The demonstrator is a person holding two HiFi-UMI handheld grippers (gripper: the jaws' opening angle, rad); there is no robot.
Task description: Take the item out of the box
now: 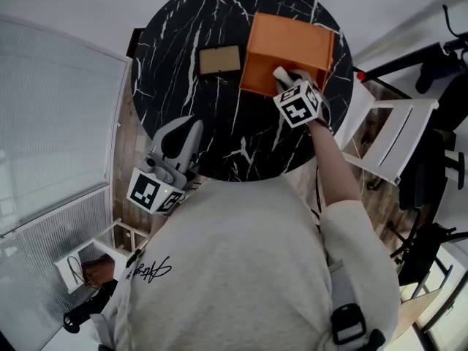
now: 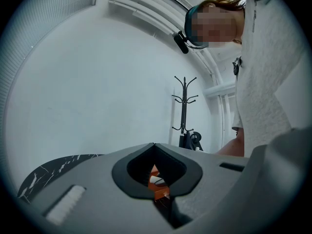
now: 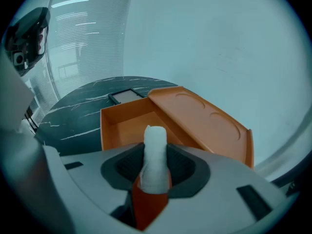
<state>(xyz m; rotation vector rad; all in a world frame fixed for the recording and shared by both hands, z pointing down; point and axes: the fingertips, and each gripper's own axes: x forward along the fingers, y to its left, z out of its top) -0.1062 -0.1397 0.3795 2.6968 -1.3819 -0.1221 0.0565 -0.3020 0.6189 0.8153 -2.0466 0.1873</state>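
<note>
An open orange box (image 1: 289, 46) stands at the far right of the round black marble table (image 1: 175, 86). Its lid (image 3: 204, 123) is folded back and its tray (image 3: 122, 126) looks bare inside. My right gripper (image 1: 284, 79) hangs over the box's near edge, shut on a white wrapped roll (image 3: 155, 152) with an orange lower end. The roll is held upright above the tray. My left gripper (image 1: 183, 129) rests at the table's near left edge. Its jaws meet at the tips (image 2: 154, 147) with nothing in them.
A flat tan card in a dark frame (image 1: 219, 61) lies on the table left of the box. A white chair (image 1: 395, 134) stands to the right of the table. A white shelf unit (image 1: 95, 258) is on the floor at lower left. A coat rack (image 2: 184, 116) stands by the wall.
</note>
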